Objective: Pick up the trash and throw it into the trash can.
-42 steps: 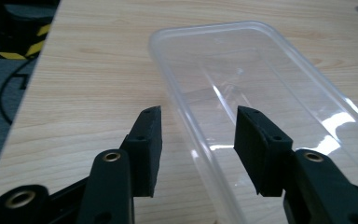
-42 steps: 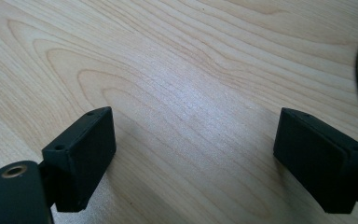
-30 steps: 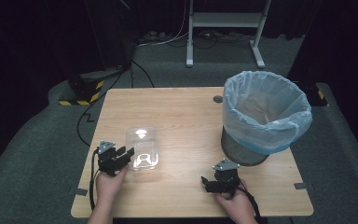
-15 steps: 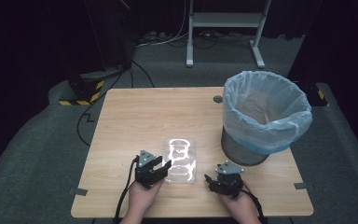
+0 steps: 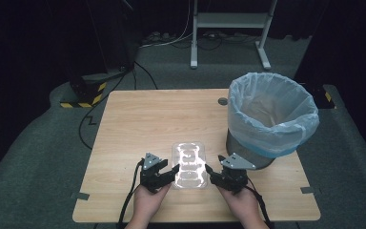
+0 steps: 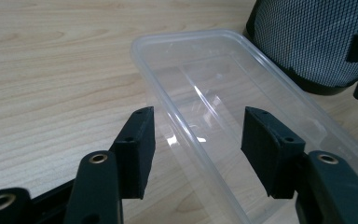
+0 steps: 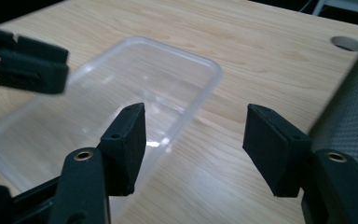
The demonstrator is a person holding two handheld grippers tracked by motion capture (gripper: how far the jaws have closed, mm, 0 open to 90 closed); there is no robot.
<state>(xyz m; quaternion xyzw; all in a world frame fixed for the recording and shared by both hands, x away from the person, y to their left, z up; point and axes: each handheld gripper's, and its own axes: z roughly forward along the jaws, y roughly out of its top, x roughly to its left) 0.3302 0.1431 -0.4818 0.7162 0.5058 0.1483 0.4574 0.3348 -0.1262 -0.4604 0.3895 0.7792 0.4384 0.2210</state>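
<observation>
Container clear, on table | left tongs wide, straddling rim | right tongs wide

forearms cut off at bottom edge, mesh bin cropped by frame edges, other gripper blurred

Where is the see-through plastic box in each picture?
High view: the clear plastic box lies on the table near the front edge, between the two grippers.
Left gripper view: centre, running toward the lower right.
Right gripper view: left of centre.
Shared landmark: the mesh bin, at the right in all three.
</observation>
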